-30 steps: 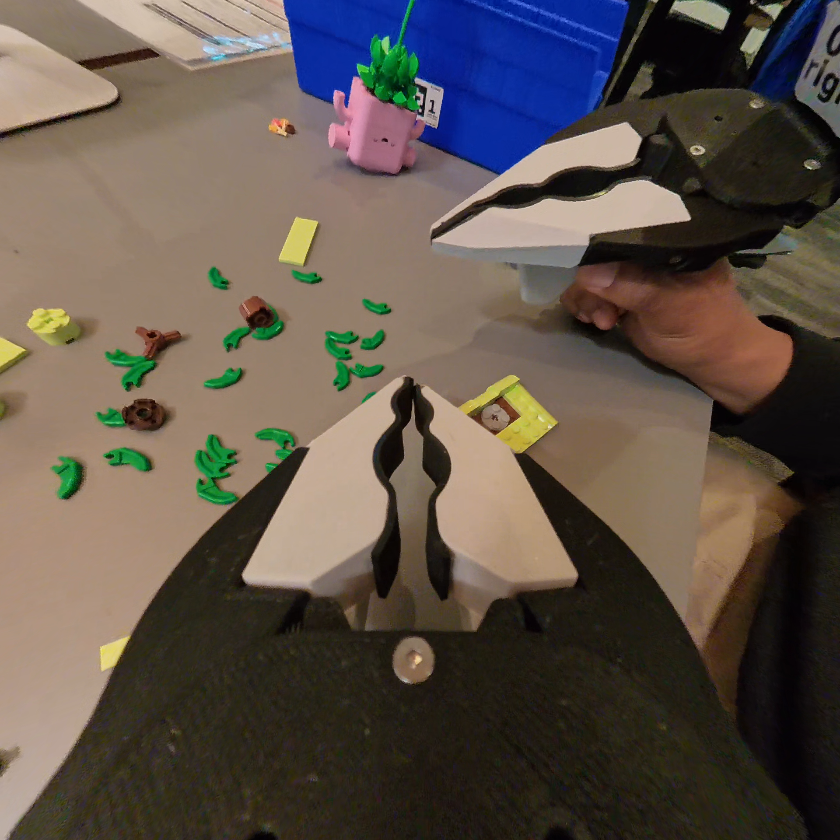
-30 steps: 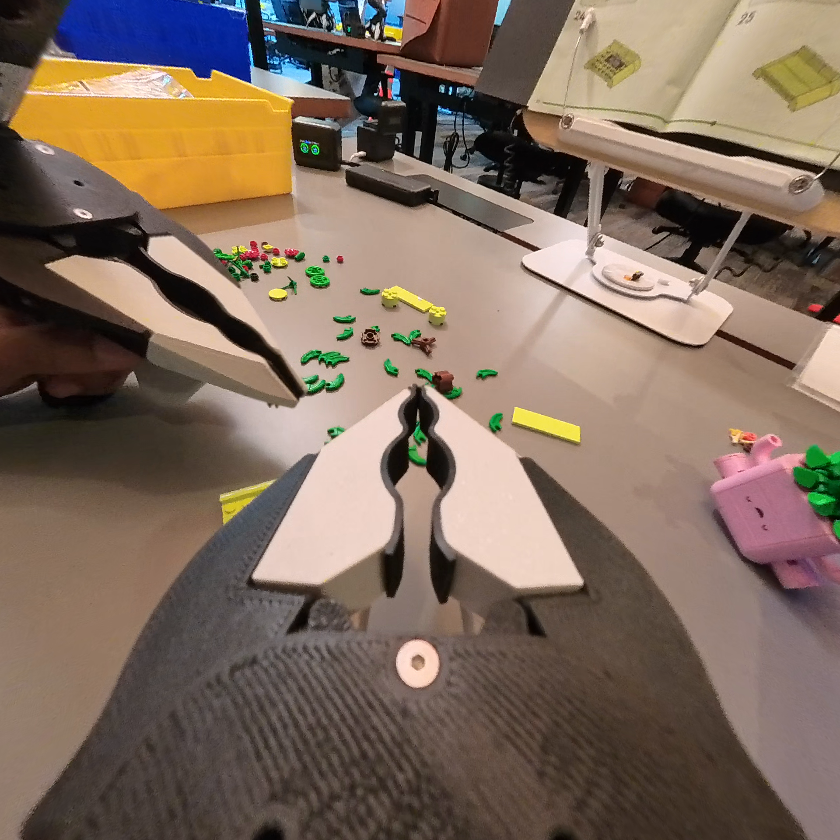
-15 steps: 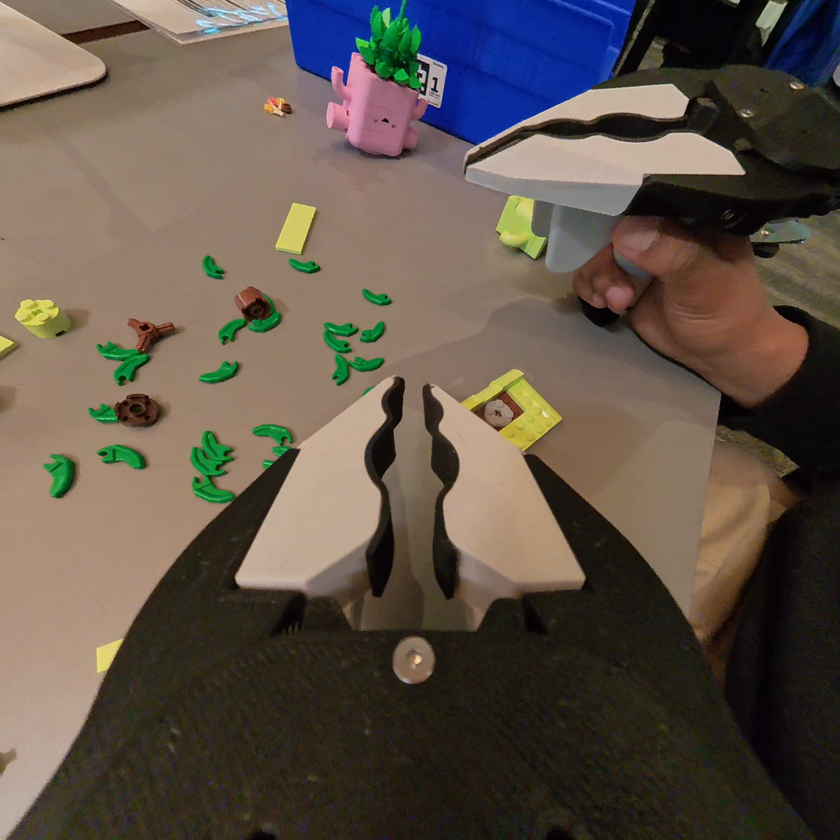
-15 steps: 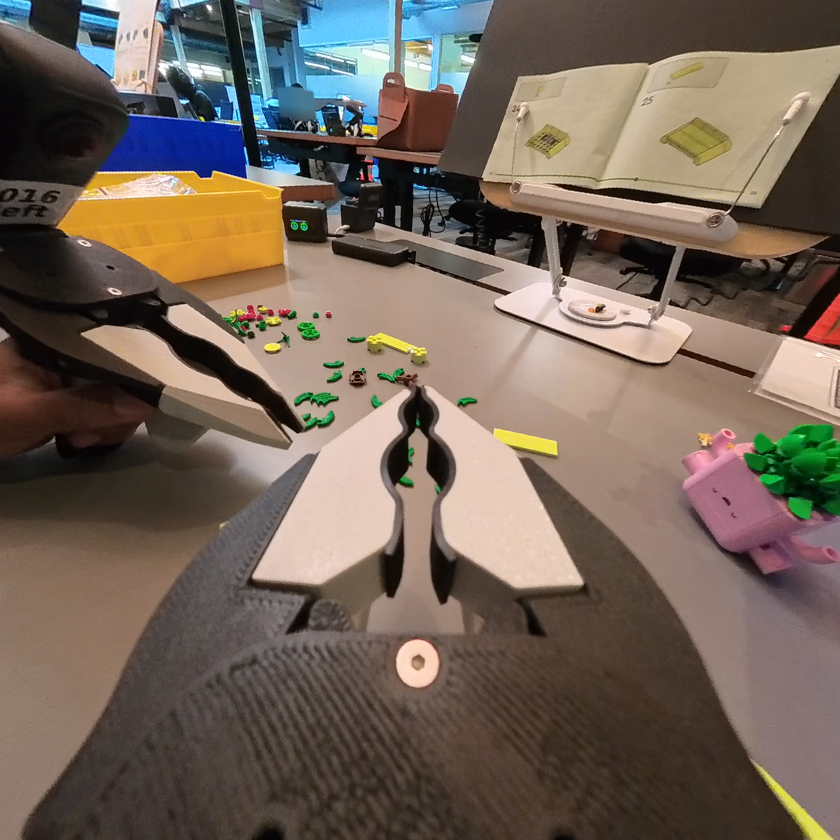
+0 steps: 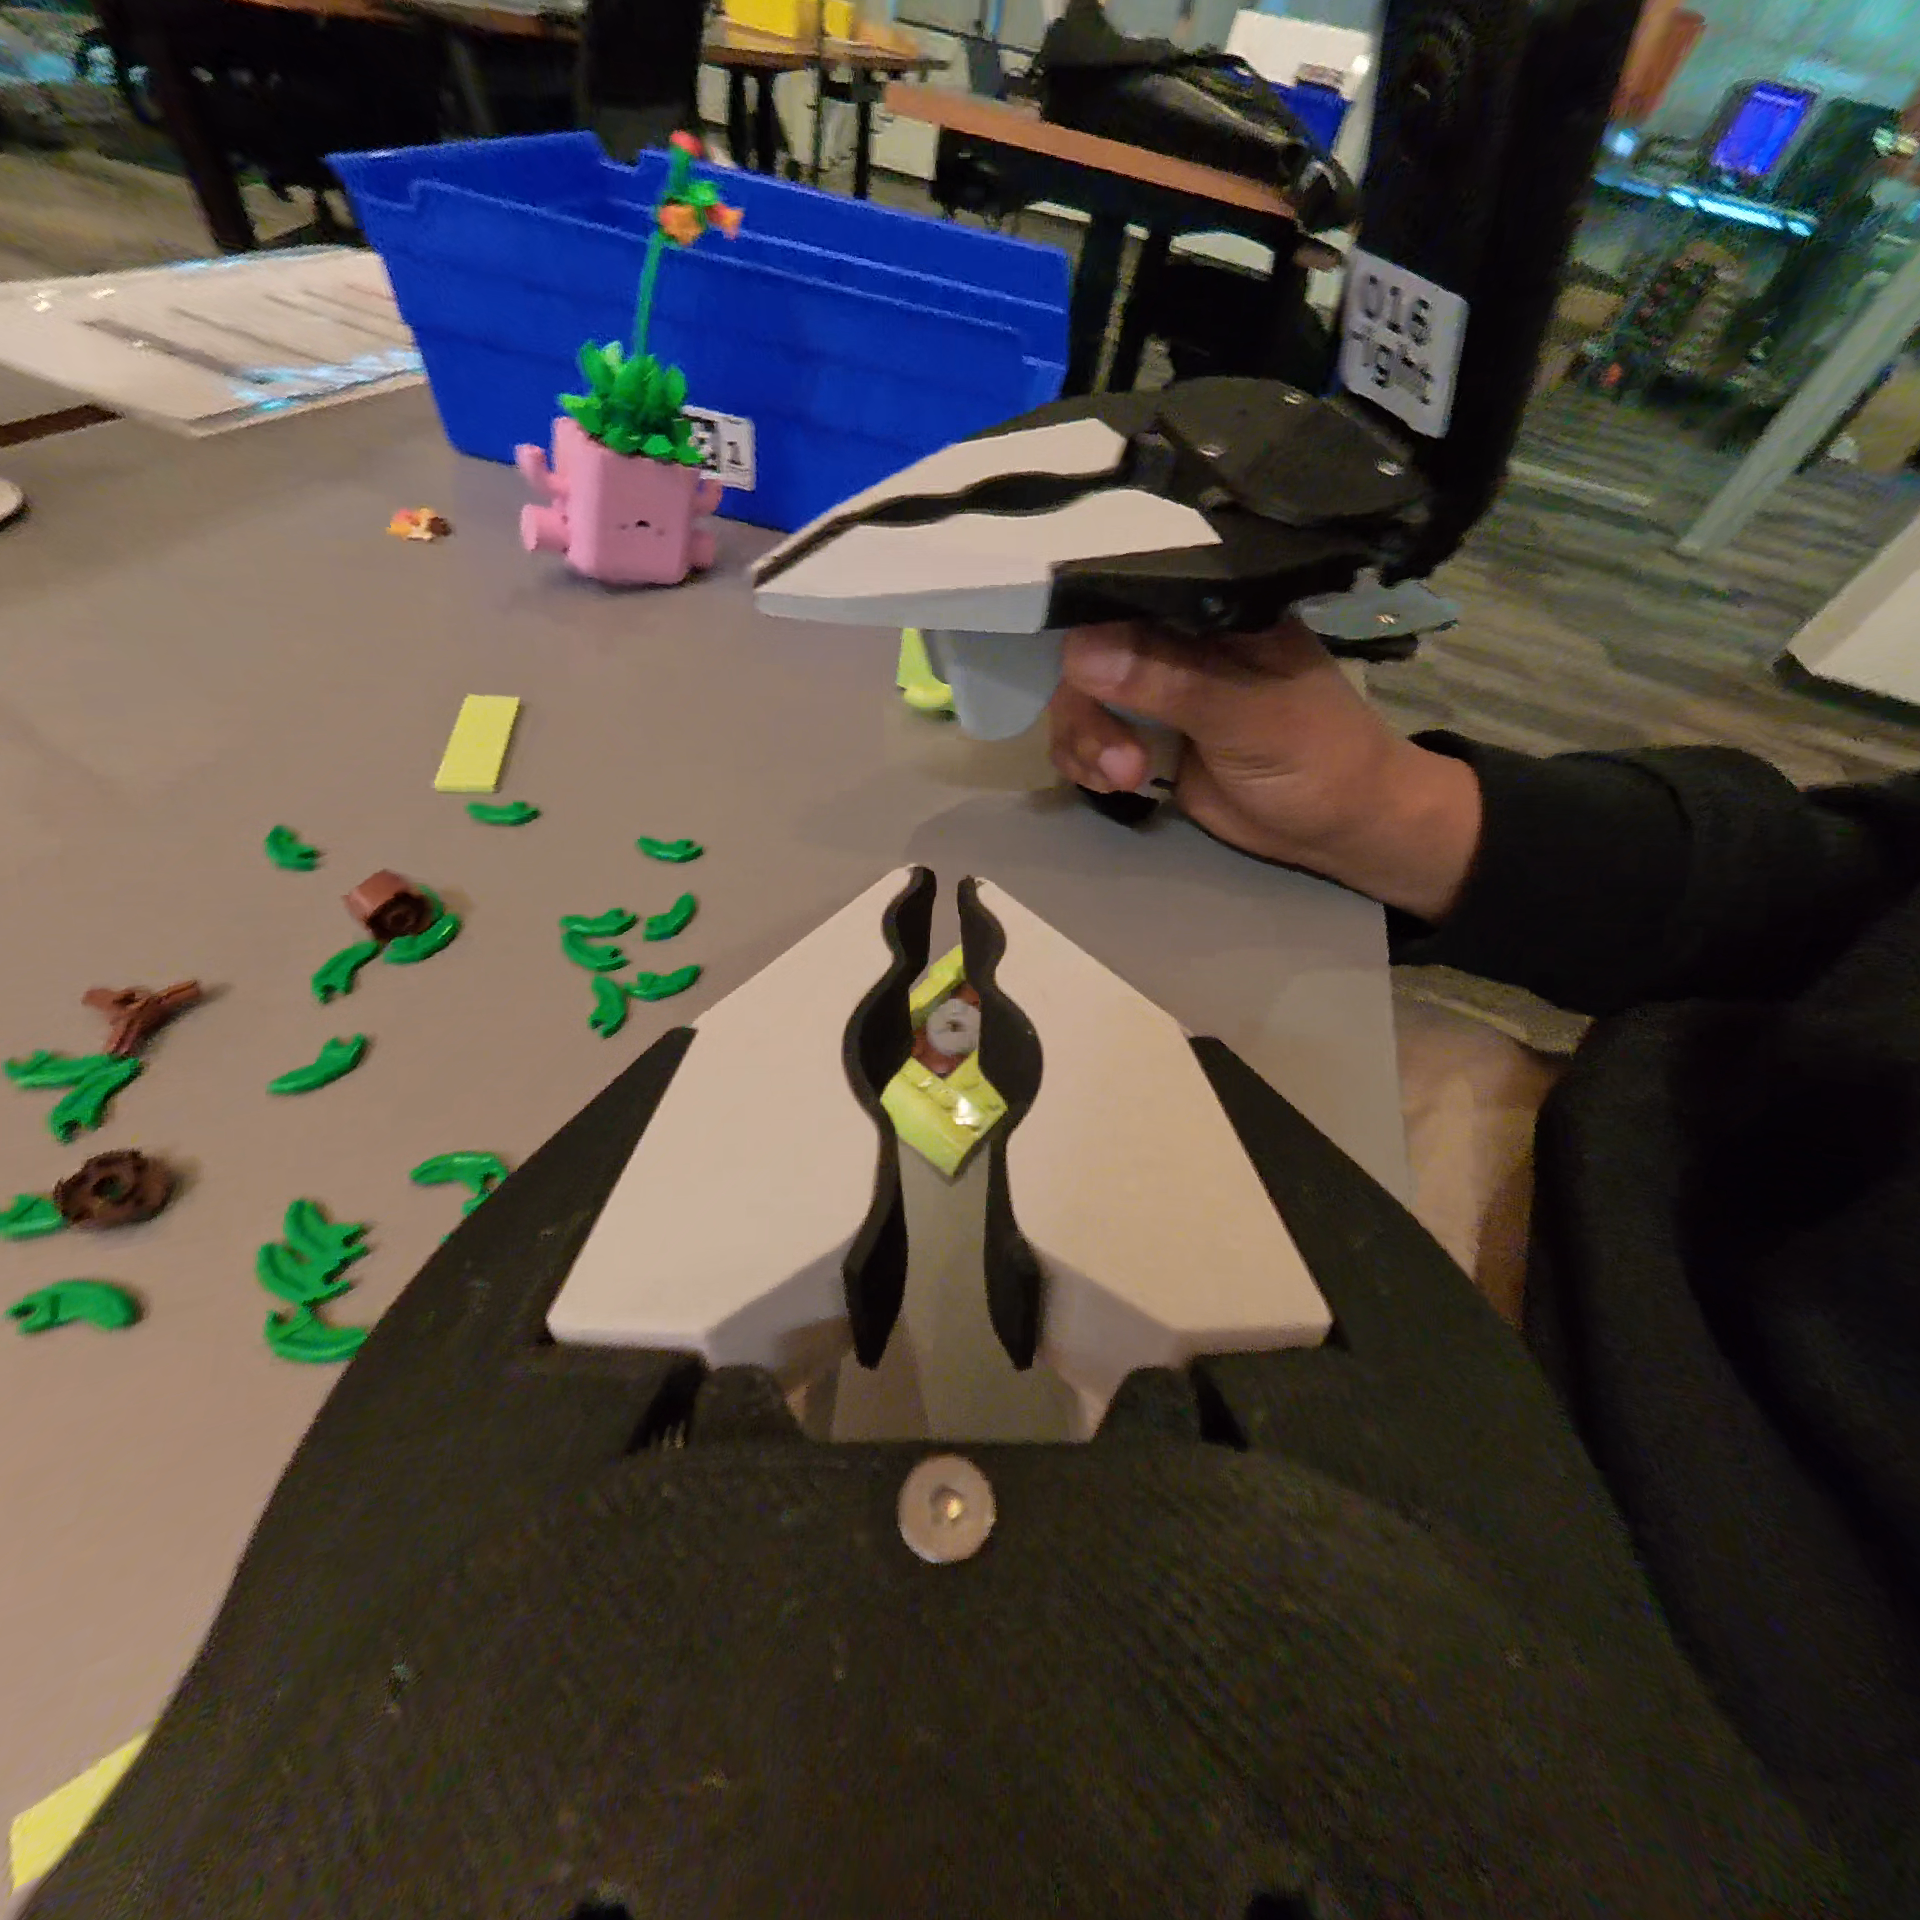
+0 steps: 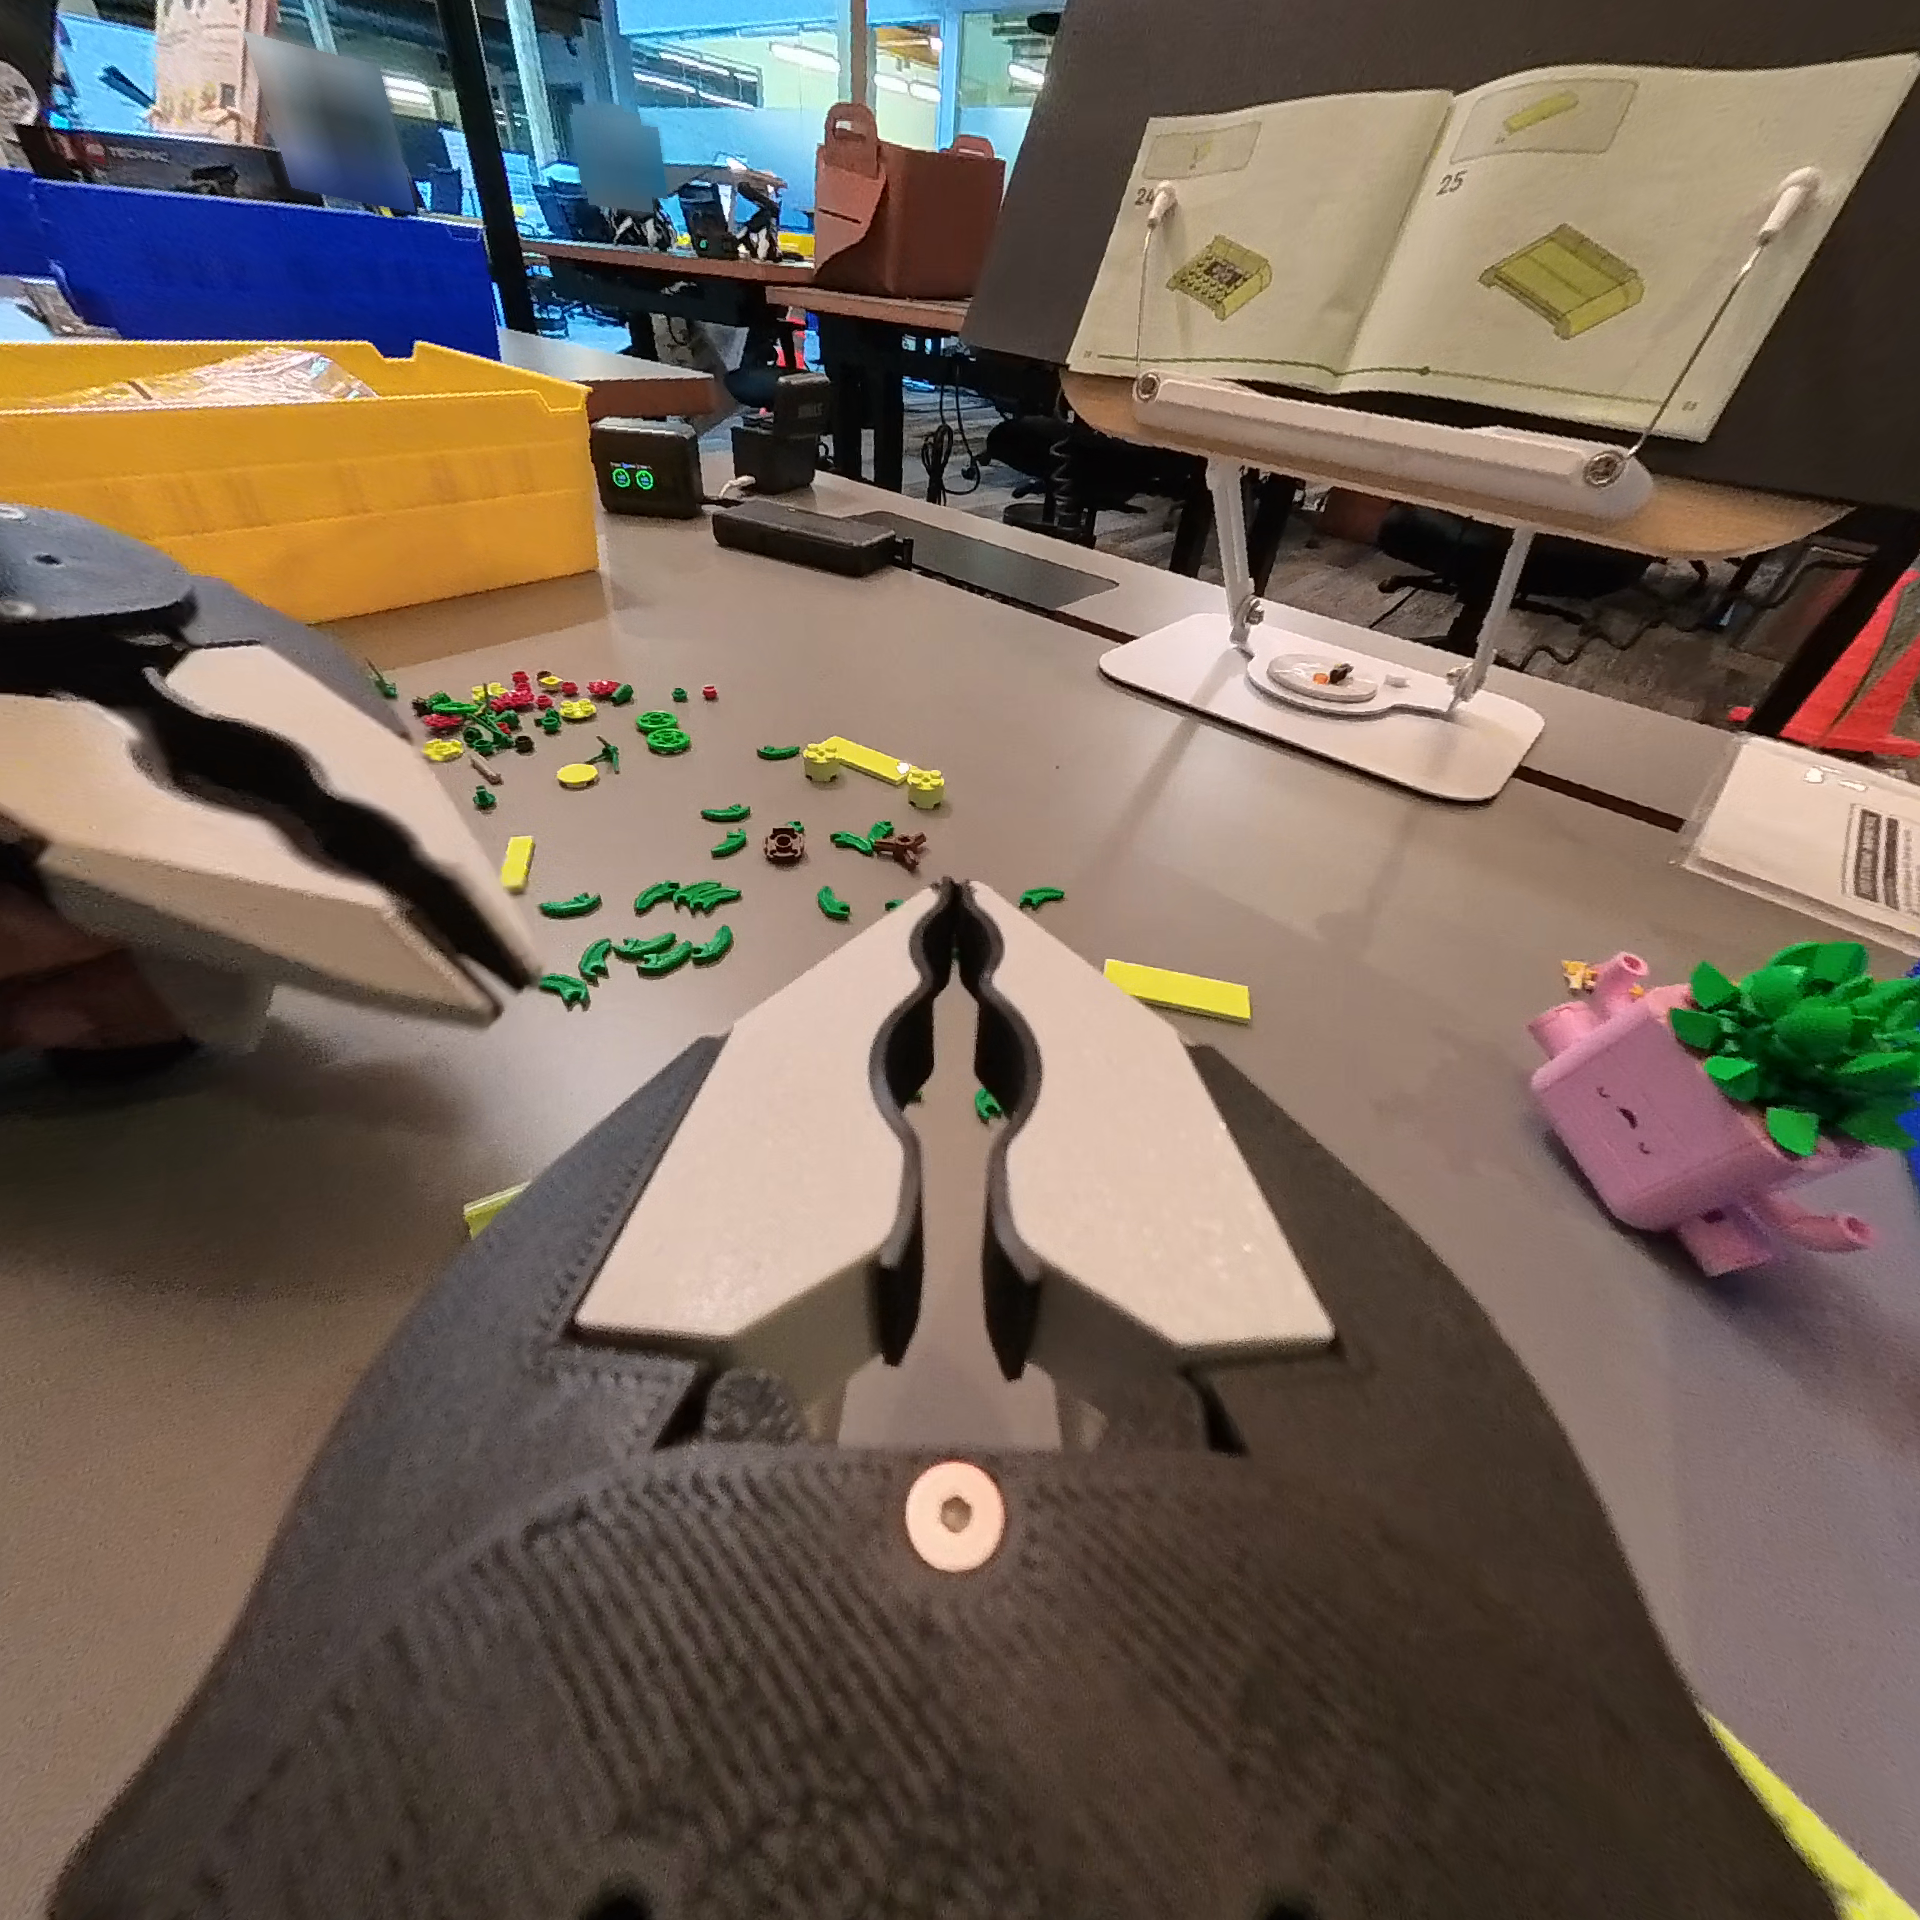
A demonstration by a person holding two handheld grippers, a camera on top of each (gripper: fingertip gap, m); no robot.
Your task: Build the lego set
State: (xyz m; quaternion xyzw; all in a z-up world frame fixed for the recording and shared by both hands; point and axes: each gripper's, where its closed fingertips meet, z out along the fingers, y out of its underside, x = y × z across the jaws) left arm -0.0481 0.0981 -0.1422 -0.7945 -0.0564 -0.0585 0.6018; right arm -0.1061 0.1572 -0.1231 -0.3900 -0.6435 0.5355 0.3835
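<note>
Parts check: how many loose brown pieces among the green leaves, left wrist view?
3: cylinder farthest, branch piece left of it, round plate nearest. More may hide under left gripper.

The left gripper (image 5: 940,883) has a big black body with a rough, bumpy skin. Two pale grey fingers (image 5: 748,1143) shaped like pointy wedges sit on it. Their inner edges are black and wavy. A round silver screw (image 5: 945,1507) shines at 6 o'clock, under the fingers.

The right gripper (image 6: 951,888) looks the same, but its dark skin has thin ribbed lines. It has a silver screw (image 6: 954,1515) too. From the side it looks like a bird's beak, with a pale grey trigger handle (image 5: 992,681) below and a white sticker (image 5: 1397,338) at 1 o'clock on a black post.

The person's hand (image 5: 1247,748) comes out of a black sleeve (image 5: 1621,883).
</note>
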